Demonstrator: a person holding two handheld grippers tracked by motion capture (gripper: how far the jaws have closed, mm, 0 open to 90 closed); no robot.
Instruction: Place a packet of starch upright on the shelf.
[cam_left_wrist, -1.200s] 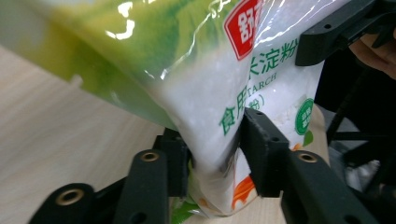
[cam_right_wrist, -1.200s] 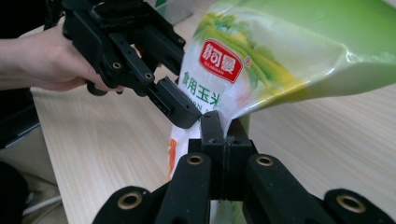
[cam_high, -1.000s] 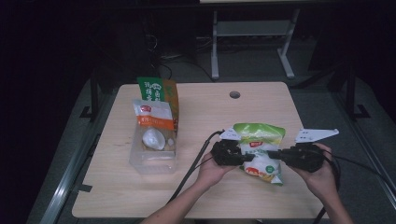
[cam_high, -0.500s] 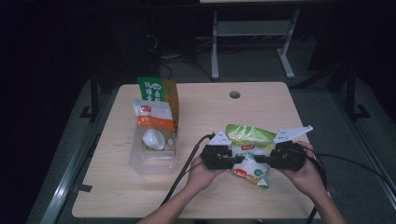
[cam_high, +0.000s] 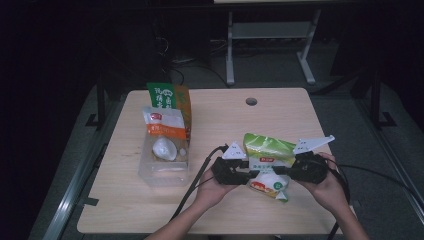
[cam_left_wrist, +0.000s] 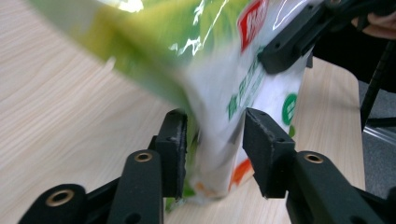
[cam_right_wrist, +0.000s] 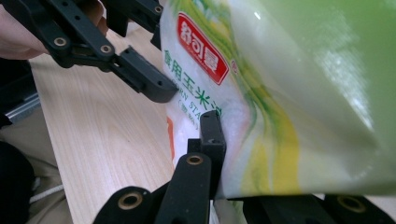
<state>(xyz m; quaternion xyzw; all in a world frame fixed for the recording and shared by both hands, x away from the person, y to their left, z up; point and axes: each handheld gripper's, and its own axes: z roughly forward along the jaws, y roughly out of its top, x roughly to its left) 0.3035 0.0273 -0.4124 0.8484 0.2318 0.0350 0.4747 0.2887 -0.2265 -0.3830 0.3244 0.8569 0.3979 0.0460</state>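
Observation:
A green and white starch bag (cam_high: 267, 152) with a red label hangs just above the table's near right part, held between my two grippers. My left gripper (cam_high: 246, 174) grips its left lower edge. In the left gripper view the bag (cam_left_wrist: 224, 93) fills the gap between the jaws of that gripper (cam_left_wrist: 212, 133), which press on it. My right gripper (cam_high: 284, 172) clamps the bag from the right. One of its fingers (cam_right_wrist: 211, 135) presses into the bag (cam_right_wrist: 280, 93); the other is hidden behind the plastic. The bag is tilted and bunched.
A clear plastic bin (cam_high: 150, 172) stands at the table's left with a white and orange bag (cam_high: 164, 135) in it. A green and orange bag (cam_high: 169, 97) stands just behind the bin. A cable hole (cam_high: 251, 101) is at the back.
Both grippers have come closer together and a little toward the near edge, with the bag between them. The bag has gone from lying spread to bunched and raised.

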